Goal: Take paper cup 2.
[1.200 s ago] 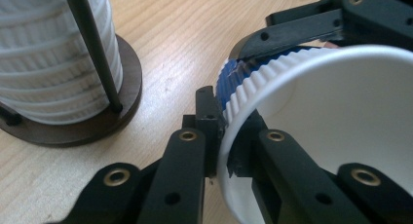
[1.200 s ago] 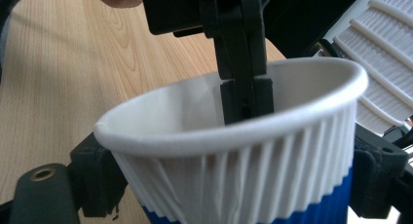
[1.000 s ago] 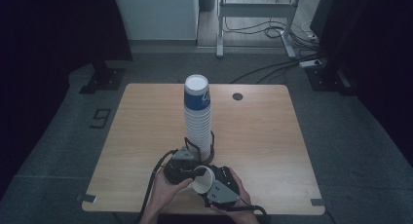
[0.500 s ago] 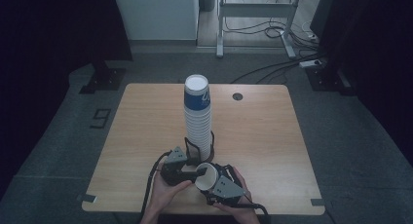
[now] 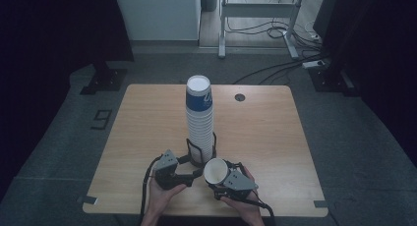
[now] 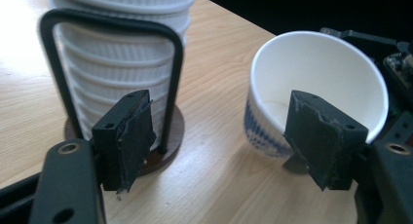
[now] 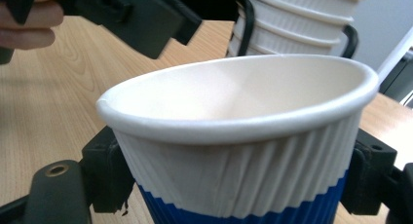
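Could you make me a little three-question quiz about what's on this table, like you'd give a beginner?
1. True or false: the right gripper is clamped on a single paper cup.
2. What keeps the tall cup stack upright? A) black wire holder B) cardboard box C) a hand
3. Fill in: the left gripper's jaws stand ____.

Key: 1 true. 2 A, the black wire holder. 3 open, nothing between them.

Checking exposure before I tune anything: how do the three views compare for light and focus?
High view: dim, dark surround, table evenly lit, stack sharp. Left gripper view: brighter, table glares at the top left, cup slightly soft. Right gripper view: cup rim crisp, left gripper blurred.
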The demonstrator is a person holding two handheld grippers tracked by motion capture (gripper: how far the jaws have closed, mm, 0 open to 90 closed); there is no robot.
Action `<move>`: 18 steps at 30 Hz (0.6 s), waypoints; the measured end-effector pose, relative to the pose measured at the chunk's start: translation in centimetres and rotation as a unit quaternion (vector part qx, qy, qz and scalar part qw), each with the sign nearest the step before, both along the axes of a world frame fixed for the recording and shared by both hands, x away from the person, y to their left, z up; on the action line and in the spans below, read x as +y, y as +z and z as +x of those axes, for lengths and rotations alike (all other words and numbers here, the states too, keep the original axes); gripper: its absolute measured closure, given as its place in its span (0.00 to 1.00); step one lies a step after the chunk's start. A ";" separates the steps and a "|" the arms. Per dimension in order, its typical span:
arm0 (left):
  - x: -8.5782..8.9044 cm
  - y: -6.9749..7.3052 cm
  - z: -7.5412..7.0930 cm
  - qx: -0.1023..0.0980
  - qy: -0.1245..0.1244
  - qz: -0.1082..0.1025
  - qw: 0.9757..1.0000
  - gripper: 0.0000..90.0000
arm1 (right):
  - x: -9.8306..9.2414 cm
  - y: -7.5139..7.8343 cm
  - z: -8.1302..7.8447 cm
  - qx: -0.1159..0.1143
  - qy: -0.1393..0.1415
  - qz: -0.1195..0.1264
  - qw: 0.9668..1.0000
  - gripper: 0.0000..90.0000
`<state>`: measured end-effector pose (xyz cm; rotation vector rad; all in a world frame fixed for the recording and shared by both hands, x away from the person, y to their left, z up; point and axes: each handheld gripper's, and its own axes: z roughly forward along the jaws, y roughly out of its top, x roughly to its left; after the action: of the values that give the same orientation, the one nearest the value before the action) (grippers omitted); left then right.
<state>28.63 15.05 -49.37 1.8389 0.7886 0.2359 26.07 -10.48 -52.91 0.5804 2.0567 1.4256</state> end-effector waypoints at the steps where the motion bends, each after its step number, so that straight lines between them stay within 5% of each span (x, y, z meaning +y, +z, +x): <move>1: 0.0 0.0 0.0 0.000 0.000 0.000 1.000 0.27 | 0.0 0.0 0.0 0.000 0.000 0.000 1.000 0.19; 8: 0.5 -0.3 -0.5 -0.040 0.020 0.003 0.999 0.23 | -0.9 -0.1 0.7 0.019 -0.018 0.025 0.999 0.19; 18: 1.7 -1.7 -0.5 -0.047 0.069 0.004 0.996 0.16 | -2.2 0.3 2.2 0.041 -0.042 0.065 0.996 0.19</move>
<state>28.13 16.76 -51.05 1.7691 0.8514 0.4120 28.23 -12.70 -52.65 0.7811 1.9867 1.5175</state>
